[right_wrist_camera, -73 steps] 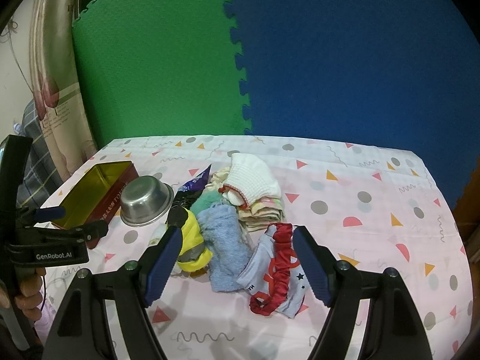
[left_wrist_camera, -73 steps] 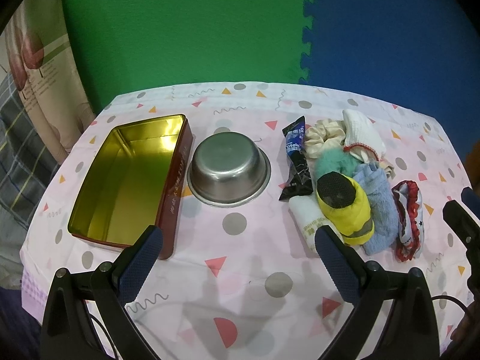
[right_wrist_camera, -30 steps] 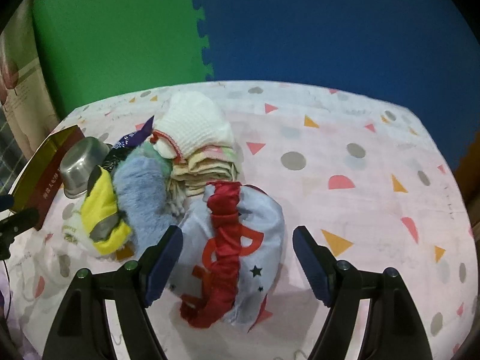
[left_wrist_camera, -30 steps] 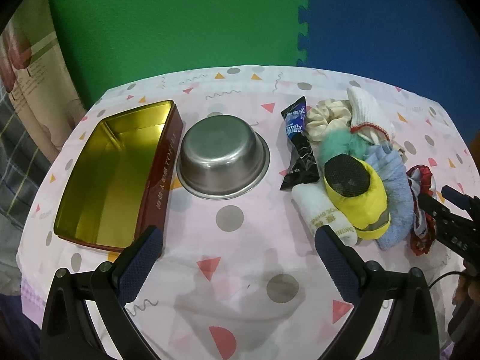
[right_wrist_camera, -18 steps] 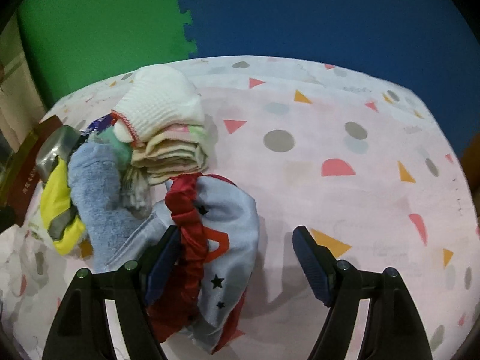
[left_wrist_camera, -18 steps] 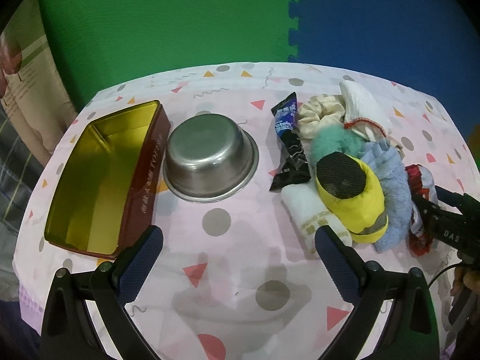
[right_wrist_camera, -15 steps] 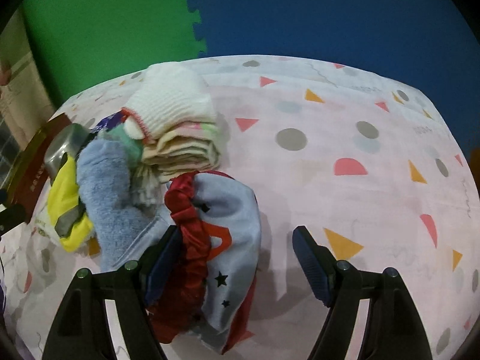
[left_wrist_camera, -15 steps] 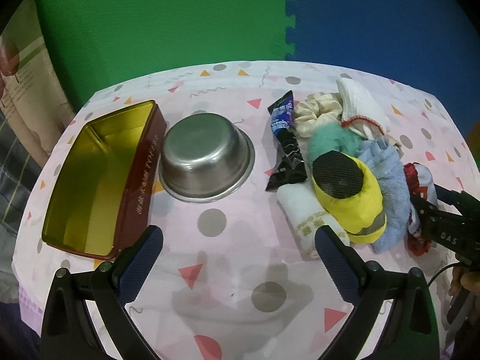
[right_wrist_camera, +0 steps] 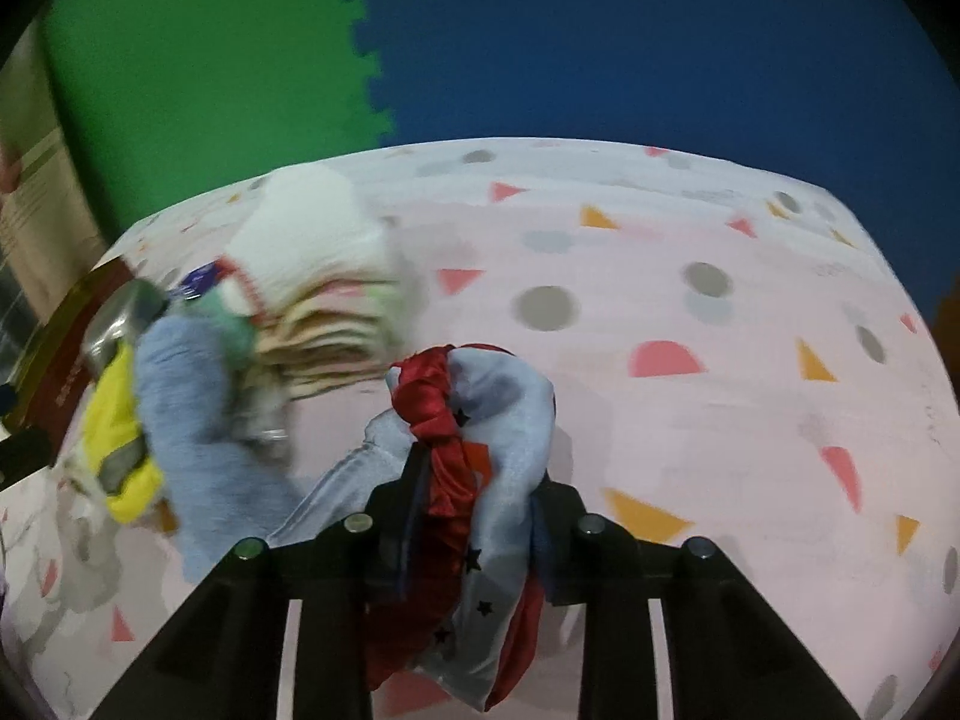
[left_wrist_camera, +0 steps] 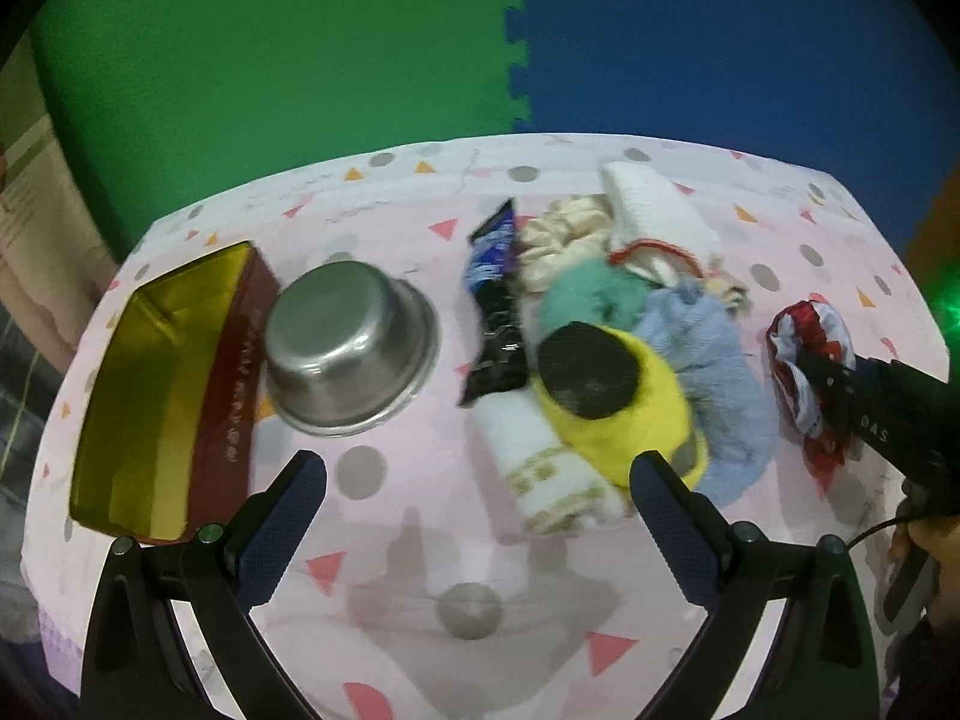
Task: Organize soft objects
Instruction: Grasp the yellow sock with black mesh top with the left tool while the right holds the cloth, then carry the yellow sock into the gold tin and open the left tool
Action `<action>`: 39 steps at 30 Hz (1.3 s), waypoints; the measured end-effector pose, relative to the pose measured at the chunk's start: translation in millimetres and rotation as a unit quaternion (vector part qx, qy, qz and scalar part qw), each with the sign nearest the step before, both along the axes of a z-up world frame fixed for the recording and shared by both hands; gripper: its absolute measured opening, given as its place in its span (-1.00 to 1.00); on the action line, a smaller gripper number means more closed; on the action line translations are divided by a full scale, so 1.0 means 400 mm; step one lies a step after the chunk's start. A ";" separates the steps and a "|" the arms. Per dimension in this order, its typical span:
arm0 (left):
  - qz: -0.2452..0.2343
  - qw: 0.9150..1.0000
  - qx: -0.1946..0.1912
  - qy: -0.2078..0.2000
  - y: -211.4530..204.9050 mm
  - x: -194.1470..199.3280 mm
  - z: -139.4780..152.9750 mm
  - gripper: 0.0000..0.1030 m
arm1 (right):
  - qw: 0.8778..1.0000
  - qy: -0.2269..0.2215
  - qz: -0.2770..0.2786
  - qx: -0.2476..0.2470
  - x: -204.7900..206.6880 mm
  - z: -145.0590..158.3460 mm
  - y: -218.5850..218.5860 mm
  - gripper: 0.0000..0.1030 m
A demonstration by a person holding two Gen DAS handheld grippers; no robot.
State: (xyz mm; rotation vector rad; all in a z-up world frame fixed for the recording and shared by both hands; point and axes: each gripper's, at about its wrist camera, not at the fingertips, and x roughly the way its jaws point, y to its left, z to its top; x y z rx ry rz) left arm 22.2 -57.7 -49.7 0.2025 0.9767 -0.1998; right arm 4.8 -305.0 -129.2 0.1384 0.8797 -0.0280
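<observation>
A: How does the right gripper (right_wrist_camera: pixel 474 498) stand?
B: Tilted downward, its black jaws closing, with a bunched red-and-pale-blue starred fabric pouch (right_wrist_camera: pixel 480 420) squeezed between the pads.

A: And the left gripper (left_wrist_camera: pixel 474 492)?
B: Its blue-padded fingers (left_wrist_camera: pixel 282 528) are spread wide, angled downward, with nothing between them. A hand (left_wrist_camera: pixel 924 546) grips the right tool's handle.

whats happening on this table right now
A person holds a gripper in each hand. The right gripper is closing on the red-and-blue cloth, bunched between its jaws beside the pile of soft items. The left gripper hangs open over the tablecloth, holding nothing. The gold tin looks empty.
</observation>
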 end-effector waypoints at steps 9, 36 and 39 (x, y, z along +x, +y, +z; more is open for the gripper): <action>-0.017 0.999 -0.023 0.020 -0.072 0.029 -0.010 0.96 | 0.999 -0.017 -0.044 0.026 -0.030 -0.022 -0.111 -0.42; -0.062 0.996 -0.039 0.059 -0.084 0.032 -0.031 -0.17 | 0.998 -0.026 -0.042 0.042 -0.031 -0.030 -0.119 -0.38; -0.066 0.996 -0.040 0.053 -0.080 0.026 -0.013 -0.18 | 0.998 -0.026 -0.042 0.041 -0.031 -0.030 -0.119 -0.38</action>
